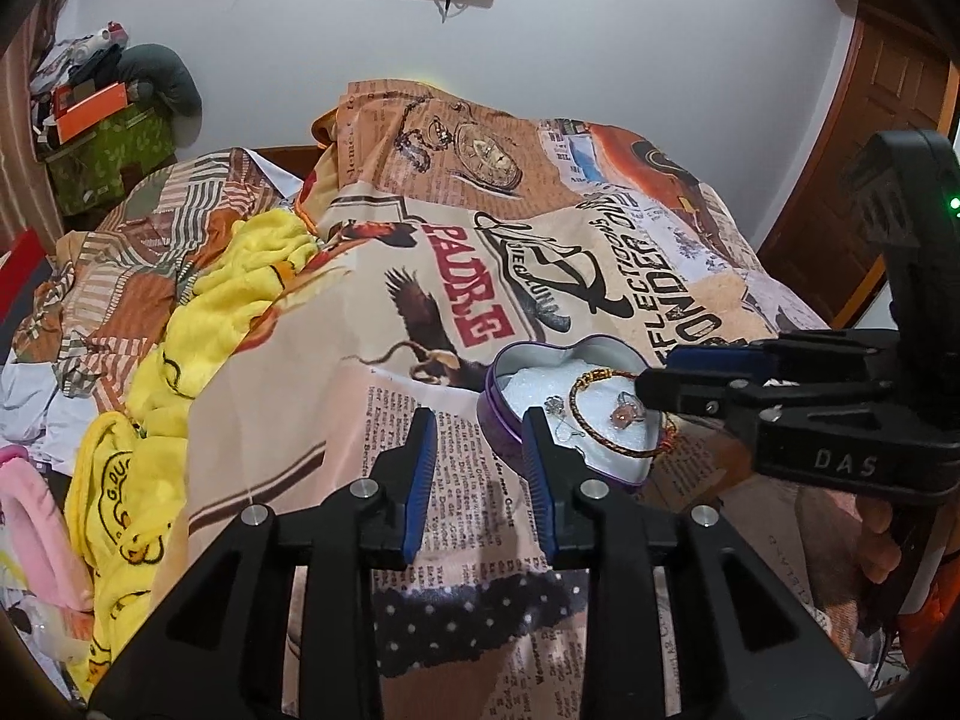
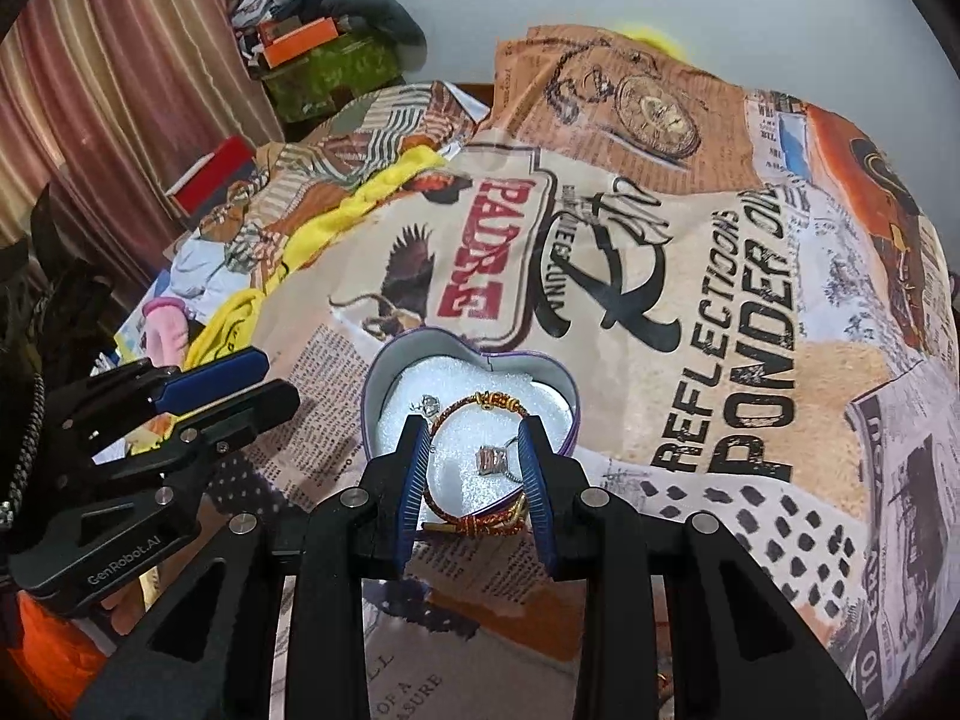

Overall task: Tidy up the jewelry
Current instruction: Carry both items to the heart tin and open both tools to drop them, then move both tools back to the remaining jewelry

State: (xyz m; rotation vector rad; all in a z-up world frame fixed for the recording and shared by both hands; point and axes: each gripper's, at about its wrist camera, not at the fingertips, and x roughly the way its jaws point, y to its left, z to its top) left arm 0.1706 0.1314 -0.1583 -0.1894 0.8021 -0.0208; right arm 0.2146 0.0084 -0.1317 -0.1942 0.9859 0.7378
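Note:
A purple heart-shaped tin (image 1: 499, 420) (image 2: 373, 387) lined with white foam sits open on the printed bedspread. Inside lie a red-and-gold bangle (image 1: 577, 414) (image 2: 498, 402), a ring with a pink stone (image 1: 627, 413) (image 2: 491, 459) and a small silver piece (image 1: 555, 403) (image 2: 429, 403). The bangle's near edge overhangs the tin's rim. My right gripper (image 2: 473, 427) (image 1: 657, 373) hovers open over the tin, with the bangle and ring showing between its fingers below. No pad presses on them. Just left of the tin, my left gripper (image 1: 478, 423) (image 2: 276, 378) is open and holds nothing.
The bedspread (image 1: 600, 252) carries newspaper and eagle prints. A yellow blanket (image 1: 180, 360) and pink cloth (image 1: 30, 516) are heaped at the left. A green box (image 1: 102, 150) with clutter stands by the wall, and a wooden door (image 1: 870, 150) is at the right. A hand (image 1: 876, 540) holds the right gripper.

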